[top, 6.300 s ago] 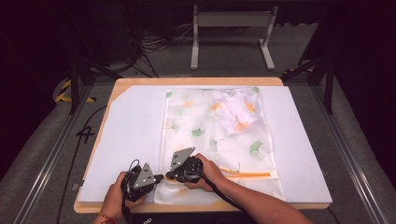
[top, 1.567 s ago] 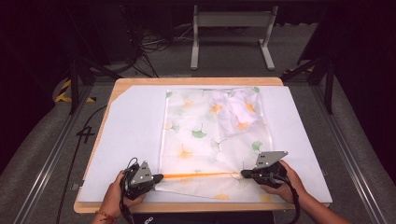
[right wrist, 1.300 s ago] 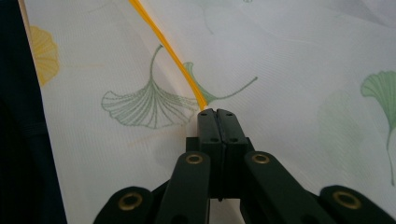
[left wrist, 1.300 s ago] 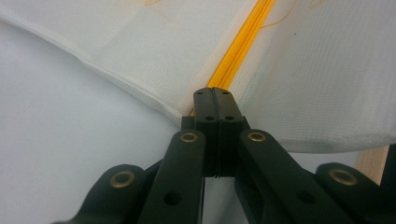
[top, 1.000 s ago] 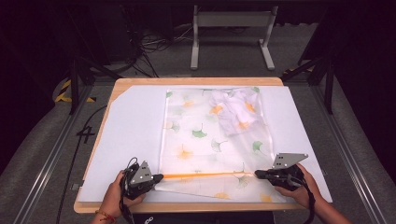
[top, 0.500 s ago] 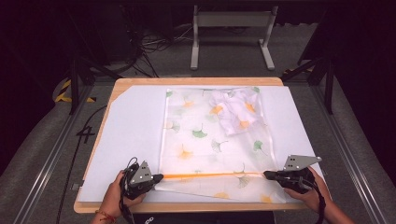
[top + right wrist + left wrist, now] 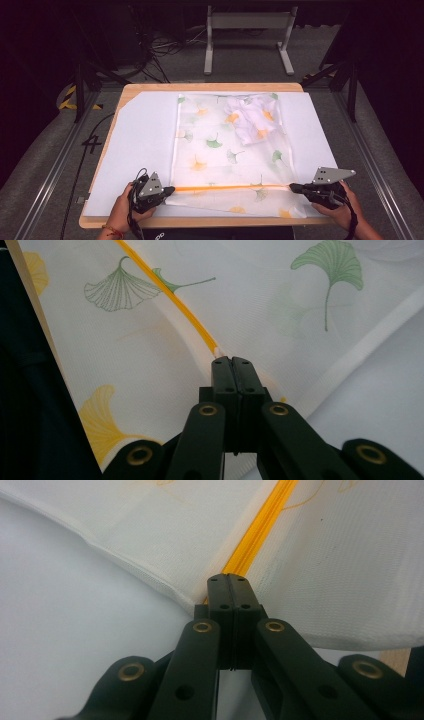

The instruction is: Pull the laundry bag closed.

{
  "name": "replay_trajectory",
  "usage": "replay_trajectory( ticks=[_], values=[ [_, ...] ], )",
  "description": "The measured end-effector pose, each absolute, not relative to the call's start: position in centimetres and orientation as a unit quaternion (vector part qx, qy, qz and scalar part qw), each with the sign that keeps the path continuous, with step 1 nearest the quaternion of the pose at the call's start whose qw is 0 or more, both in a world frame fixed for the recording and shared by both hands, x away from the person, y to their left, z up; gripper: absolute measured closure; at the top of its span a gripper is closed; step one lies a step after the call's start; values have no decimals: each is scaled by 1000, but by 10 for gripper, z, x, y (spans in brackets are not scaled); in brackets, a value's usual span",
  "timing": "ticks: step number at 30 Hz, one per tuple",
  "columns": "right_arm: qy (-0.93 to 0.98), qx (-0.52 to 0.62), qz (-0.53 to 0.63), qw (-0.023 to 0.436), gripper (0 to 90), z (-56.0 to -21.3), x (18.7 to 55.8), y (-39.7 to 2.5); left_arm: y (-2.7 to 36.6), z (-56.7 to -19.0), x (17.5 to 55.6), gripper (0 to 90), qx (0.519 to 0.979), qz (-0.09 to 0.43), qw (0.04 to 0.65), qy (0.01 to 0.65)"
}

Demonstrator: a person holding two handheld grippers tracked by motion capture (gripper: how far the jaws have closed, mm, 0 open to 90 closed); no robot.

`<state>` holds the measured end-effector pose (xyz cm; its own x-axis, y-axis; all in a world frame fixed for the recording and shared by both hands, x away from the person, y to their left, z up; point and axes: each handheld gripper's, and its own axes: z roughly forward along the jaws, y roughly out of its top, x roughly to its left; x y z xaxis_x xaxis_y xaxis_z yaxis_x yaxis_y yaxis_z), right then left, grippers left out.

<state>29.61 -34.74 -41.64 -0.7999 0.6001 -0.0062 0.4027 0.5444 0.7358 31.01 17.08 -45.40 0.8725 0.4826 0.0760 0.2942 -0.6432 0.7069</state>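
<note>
- We are working at a table (image 7: 210, 88) covered with a white sheet (image 7: 145, 145); a sheer bag (image 7: 227, 150) printed with ginkgo leaves is lying on the sheet, running from the far edge to the near edge.
- An orange zip strip (image 7: 232, 187) is crossing the bag near its near end, stretched in a straight line between our two grippers.
- We are holding the left gripper (image 7: 167, 190) at the near left corner of the bag. In the left gripper view the jaws are pressed together on the end of the strip (image 7: 260, 527), with the bag's hemmed edge curving away to the left over the sheet (image 7: 75, 630).
- We are holding the right gripper (image 7: 292, 187) at the near right side of the bag, well apart from the left one. In the right gripper view its jaws are closed together on the other end of the strip (image 7: 170, 297), with green and yellow leaf prints on the cloth (image 7: 125, 370) around it.
- The part of the bag nearer us than the strip is lying flat, reaching almost to the table's near edge.
- A crumpled bundle of the same printed cloth (image 7: 252, 120) is sitting at the bag's far right corner; we cannot tell whether it is inside or on top.
- The left hand (image 7: 122, 210) and right hand (image 7: 342, 210) are gripping the handles low over the table's near edge.
</note>
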Motion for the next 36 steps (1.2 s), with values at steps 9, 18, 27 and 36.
replay_trajectory(
  ticks=[9,18,27,36],
  values=[
    [863,302,383,130,900,-416,294,-361,171,-454,311,900,897,128,364,218],
    [833,359,396,142,900,-417,293,-399,172,-454,312,900,895,122,368,221],
    [835,349,394,164,900,-415,290,-397,178,-455,308,900,883,122,390,232],
    [825,342,408,191,900,-404,288,-397,193,-441,300,900,863,144,422,238]
  ],
)
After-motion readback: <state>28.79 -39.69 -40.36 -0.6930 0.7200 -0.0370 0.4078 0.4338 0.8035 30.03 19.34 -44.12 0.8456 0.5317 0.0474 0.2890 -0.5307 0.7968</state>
